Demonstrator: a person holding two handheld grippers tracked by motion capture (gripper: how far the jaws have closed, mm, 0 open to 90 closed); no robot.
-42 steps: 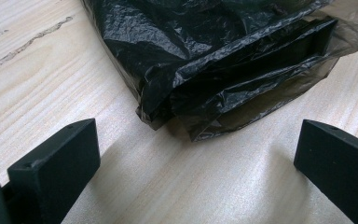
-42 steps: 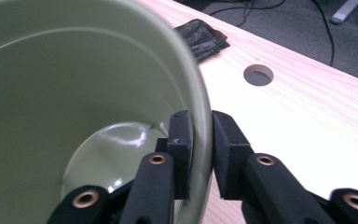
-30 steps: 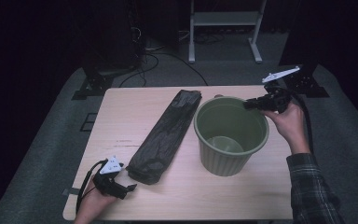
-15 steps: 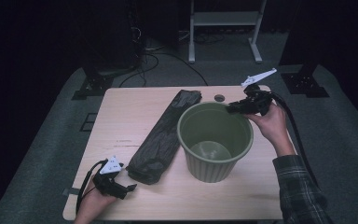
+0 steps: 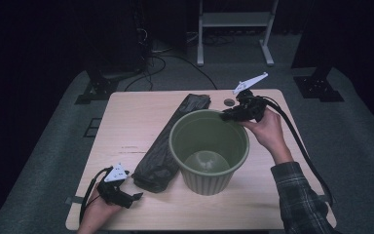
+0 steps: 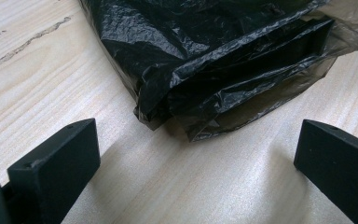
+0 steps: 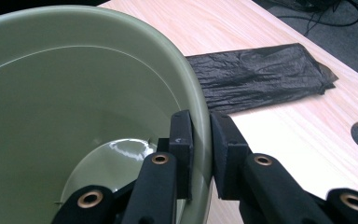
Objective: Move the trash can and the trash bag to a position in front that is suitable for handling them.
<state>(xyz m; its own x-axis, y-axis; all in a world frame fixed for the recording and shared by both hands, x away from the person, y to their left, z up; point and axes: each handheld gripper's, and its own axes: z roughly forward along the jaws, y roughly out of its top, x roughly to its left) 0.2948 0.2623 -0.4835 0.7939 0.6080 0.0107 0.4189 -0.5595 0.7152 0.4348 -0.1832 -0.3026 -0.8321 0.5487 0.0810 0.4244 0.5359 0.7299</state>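
Two grippers in play. Nearest the person, left gripper [image 5: 137, 196] sits low at the near-left table [image 5: 126, 126] edge, jaws spread wide with nothing between them; in the left gripper view its black fingers [image 6: 56, 161] frame bare wood, and the near end of the folded black trash bag [image 6: 223, 60] lies just ahead, not touched. Bag [image 5: 170, 141] is flat on the table, running from the near left up toward the far middle, packed and unopened.

Just beside the bag, green bin [image 5: 209, 148] stands upright mid-table, its left side touching or overlapping the bag, cannot tell which from above. Bin looks empty, shiny floor visible, no liner in it.

Farther back, right gripper [image 5: 226, 116] is clamped on the bin's far-right rim: right gripper view shows one pad [image 7: 182, 144] inside the wall and the other outside, pinching the thin rim [image 7: 200, 107] tight. Round hole in the tabletop [image 5: 229, 102] just behind it.

Progress, as a judgement: early. Bin is gripped and being positioned near the bag; bag not picked up, not unfolded, not fitted. Left: grab bag, open it, line the bin.
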